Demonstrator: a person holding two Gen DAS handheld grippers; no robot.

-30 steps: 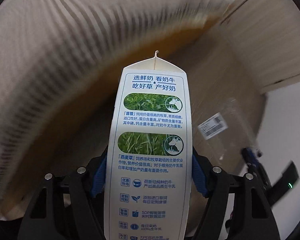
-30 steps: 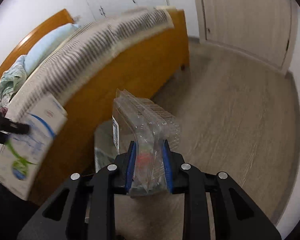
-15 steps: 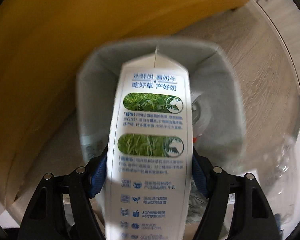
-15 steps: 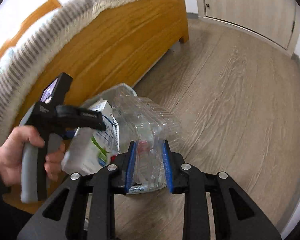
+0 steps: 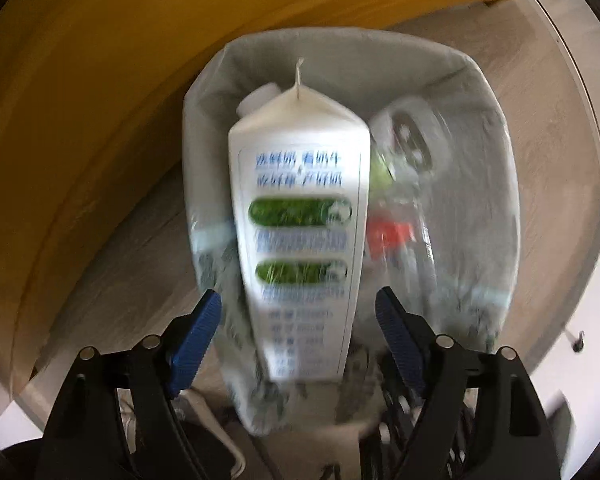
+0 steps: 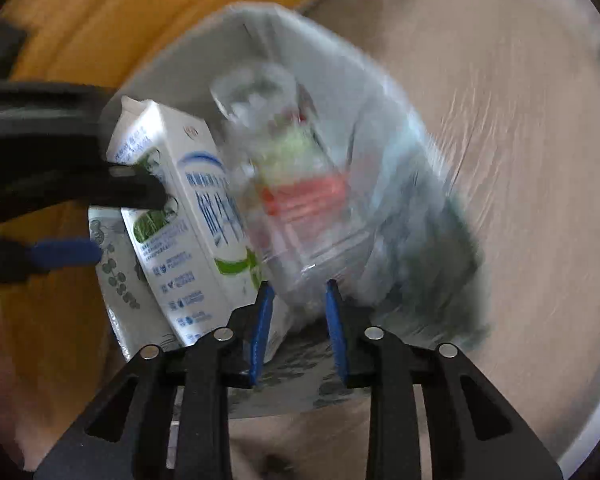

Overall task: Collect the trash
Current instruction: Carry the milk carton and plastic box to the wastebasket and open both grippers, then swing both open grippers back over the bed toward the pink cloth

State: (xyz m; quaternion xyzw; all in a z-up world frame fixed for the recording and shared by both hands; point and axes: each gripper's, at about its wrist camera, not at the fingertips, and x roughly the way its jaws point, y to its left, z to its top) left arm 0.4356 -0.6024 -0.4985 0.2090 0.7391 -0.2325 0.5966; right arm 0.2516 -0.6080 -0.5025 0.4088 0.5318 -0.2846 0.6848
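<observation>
Milk carton (image 5: pixel 300 216) is inside the mouth of the lined trash bin (image 5: pixel 340 52), gable end pointing down into it, white with blue print and two green picture panels on the face toward the left wrist camera. Left gripper (image 5: pixel 298 336) stands spread wide: its blue pads (image 5: pixel 196 334) sit clear of the carton's sides with visible gaps on both flanks, so nothing is clamped. Carton is motion-blurred. Clear plastic clamshell container (image 5: pixel 408 184) lies just beside the carton on its right, also within the bin, with a red patch and some green showing through it; this item is heavily blurred. In the right wrist view the right gripper (image 6: pixel 298 320) has its jaws parted, and the clamshell's lower edge (image 6: pixel 300 216) sits above the pad tips; no pad is seen pressing on it. Carton (image 6: pixel 188 216) touches or overlaps the clamshell's left side there; which cannot be determined. Bin liner carries a leaf pattern on its outer wall (image 6: pixel 120 272). Bin stands on a wood-grain floor (image 6: pixel 520 160) against an orange wooden panel (image 5: pixel 100 60).
</observation>
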